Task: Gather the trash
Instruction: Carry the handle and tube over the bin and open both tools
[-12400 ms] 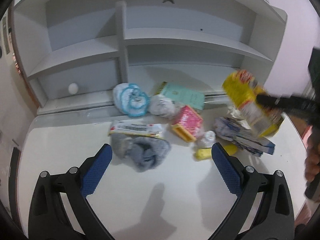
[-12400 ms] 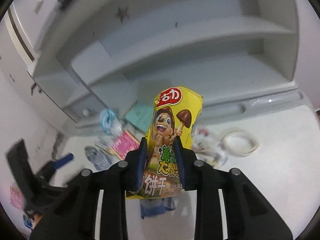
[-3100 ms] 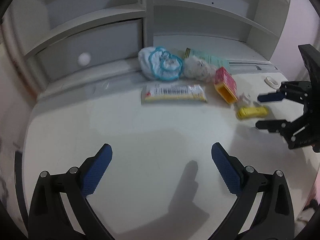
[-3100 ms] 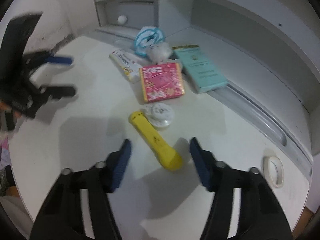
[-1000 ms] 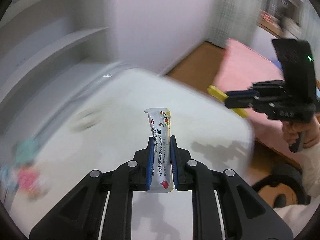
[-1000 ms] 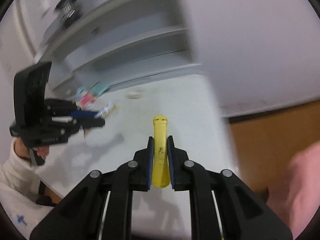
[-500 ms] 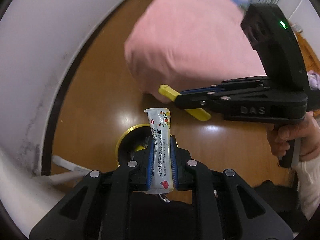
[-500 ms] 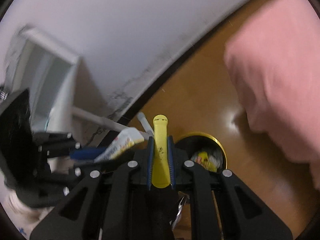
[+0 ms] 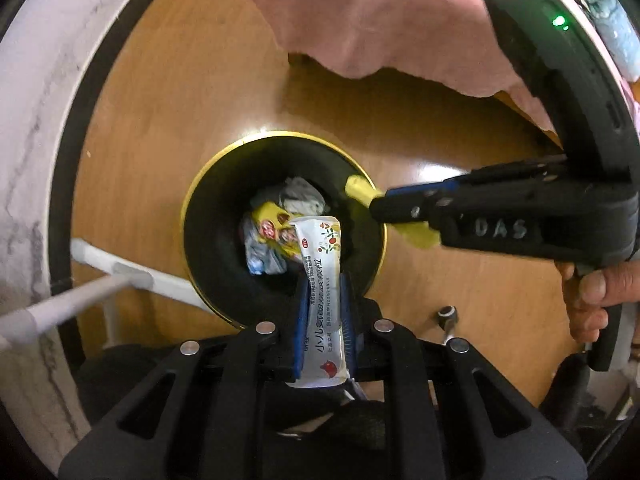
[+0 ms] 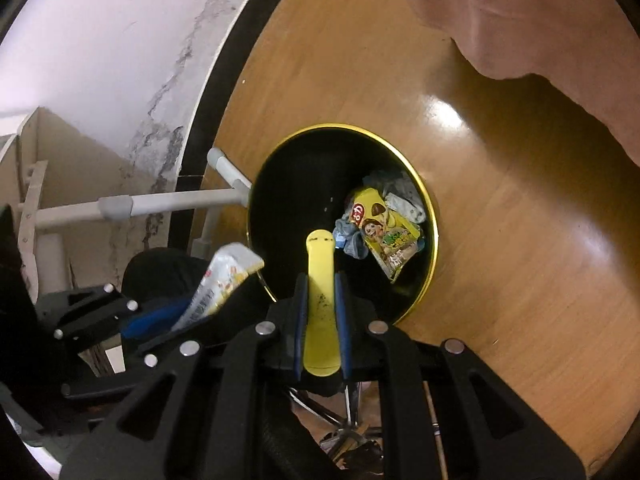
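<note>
Both grippers [image 9: 323,312] [image 10: 321,314] over bin [image 9: 200,184]

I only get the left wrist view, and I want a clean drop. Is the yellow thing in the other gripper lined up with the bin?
Observer: Yes. In the right wrist view the yellow tube, clamped in the right gripper jaws, has its tip lined up with the bin opening.
Operator: What lies beyond the tip?
Observer: A grey cloth just right of it, beside the yellow snack bag.
</note>
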